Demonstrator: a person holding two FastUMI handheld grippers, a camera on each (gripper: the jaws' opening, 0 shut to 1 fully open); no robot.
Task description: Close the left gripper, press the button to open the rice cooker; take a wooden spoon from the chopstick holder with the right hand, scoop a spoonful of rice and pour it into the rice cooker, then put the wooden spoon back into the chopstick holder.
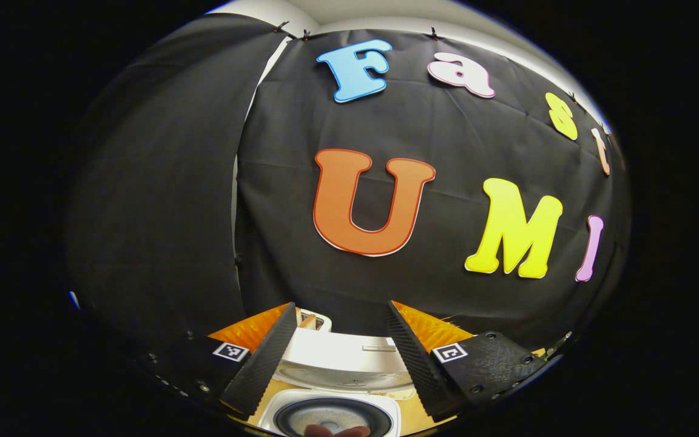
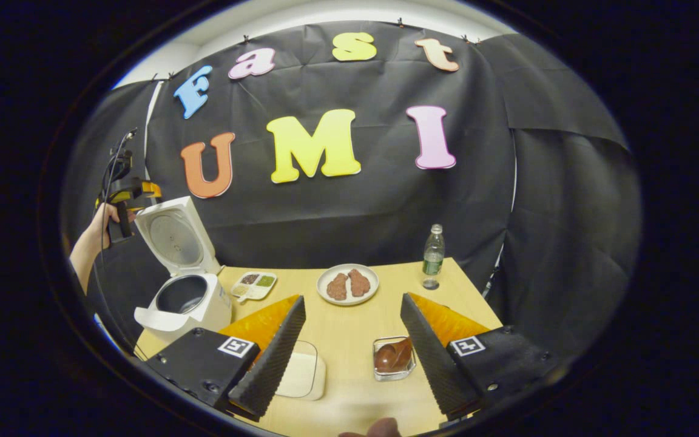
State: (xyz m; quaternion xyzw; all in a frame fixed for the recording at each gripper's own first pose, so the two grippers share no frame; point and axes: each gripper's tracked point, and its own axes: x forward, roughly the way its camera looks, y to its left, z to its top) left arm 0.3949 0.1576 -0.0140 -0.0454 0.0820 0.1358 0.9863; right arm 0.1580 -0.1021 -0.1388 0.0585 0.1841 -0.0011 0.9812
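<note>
The white rice cooker (image 2: 189, 303) stands at the table's left with its lid (image 2: 173, 237) raised and the dark inner pot showing. From the left gripper view I look down on that lid (image 1: 343, 361) and the pot (image 1: 331, 416). My left gripper (image 1: 342, 306) hangs open above the cooker, nothing between its fingers. A hand holds it high behind the lid (image 2: 122, 200). My right gripper (image 2: 352, 300) is open over the table's near side. A small clear container (image 2: 394, 358) with a brown, spoon-like thing inside sits beside its right finger. A white, flat square container (image 2: 301, 373) lies by its left finger.
On the wooden table (image 2: 349, 328) a white plate (image 2: 347, 283) with two brown pieces sits at the middle back. A small divided dish (image 2: 254, 284) lies next to the cooker. A clear bottle (image 2: 432, 255) stands at the back right corner.
</note>
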